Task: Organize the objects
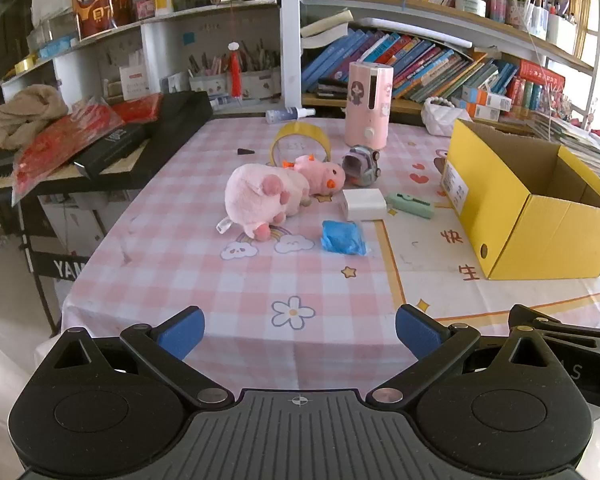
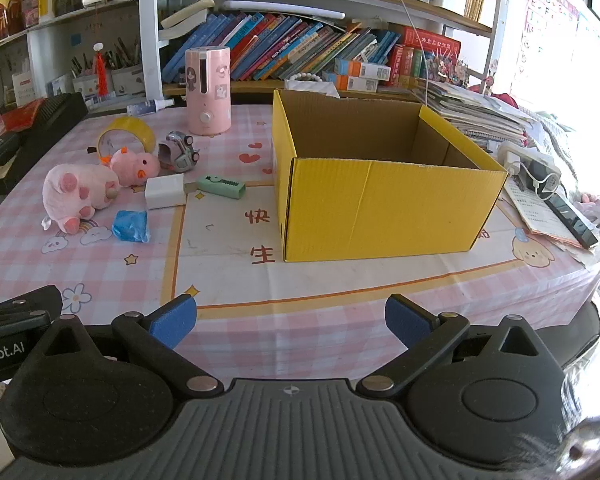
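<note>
A table [image 2: 340, 292] with a pink checked cloth stands before crowded bookshelves [image 2: 300, 52]. On its right sits an open yellow box [image 2: 380, 208]; no contents are visible in it. To the left lie loose things: a pink plush [image 1: 264, 196] on its side with feet toward the camera, a tape roll [image 1: 300, 138] on edge, a toy car [image 1: 360, 164], a white block [image 1: 362, 203], a green cutter [image 1: 410, 204] lying roughly crosswise, and a blue packet [image 1: 343, 238]. A pink cylinder [image 1: 369, 104] stands upright behind them. Left gripper [image 1: 300, 330] and right gripper [image 2: 291, 318] hover over the table's near edge, jaws wide apart, holding and touching nothing.
</note>
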`<action>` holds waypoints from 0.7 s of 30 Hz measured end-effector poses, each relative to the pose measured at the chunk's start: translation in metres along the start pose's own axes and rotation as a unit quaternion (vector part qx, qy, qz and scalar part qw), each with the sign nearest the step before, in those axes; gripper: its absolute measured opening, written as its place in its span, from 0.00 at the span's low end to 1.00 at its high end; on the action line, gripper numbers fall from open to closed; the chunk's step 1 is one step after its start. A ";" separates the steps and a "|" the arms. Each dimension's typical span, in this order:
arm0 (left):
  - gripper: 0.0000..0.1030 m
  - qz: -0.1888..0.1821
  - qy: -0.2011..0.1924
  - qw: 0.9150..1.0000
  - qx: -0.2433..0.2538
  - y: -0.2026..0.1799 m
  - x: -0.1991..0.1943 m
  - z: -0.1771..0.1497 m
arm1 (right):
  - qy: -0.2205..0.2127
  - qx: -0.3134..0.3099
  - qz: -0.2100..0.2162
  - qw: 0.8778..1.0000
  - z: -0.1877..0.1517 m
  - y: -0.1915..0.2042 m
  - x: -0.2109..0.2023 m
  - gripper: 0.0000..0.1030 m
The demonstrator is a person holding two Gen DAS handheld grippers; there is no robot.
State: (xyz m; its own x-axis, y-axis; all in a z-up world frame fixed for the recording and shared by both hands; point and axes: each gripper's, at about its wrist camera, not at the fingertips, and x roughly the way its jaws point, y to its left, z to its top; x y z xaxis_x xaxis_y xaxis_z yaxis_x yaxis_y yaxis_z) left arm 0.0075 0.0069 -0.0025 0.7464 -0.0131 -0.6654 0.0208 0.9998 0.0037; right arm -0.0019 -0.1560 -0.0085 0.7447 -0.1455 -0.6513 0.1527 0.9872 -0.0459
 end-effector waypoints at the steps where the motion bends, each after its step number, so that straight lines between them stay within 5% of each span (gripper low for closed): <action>1: 1.00 0.000 0.000 1.000 0.000 0.000 0.000 0.000 | 0.000 0.000 0.000 1.000 0.000 0.000 0.000 0.99; 21: 0.99 0.000 -0.014 1.000 0.006 -0.005 -0.004 -0.002 | -0.011 0.000 -0.002 1.000 -0.001 -0.001 -0.004 0.98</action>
State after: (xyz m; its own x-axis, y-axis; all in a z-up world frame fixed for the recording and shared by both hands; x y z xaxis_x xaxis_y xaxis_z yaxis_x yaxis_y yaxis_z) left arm 0.0026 0.0023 -0.0014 0.7641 -0.0127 -0.6449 0.0276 0.9995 0.0130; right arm -0.0057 -0.1560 -0.0063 0.7577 -0.1508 -0.6349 0.1554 0.9866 -0.0489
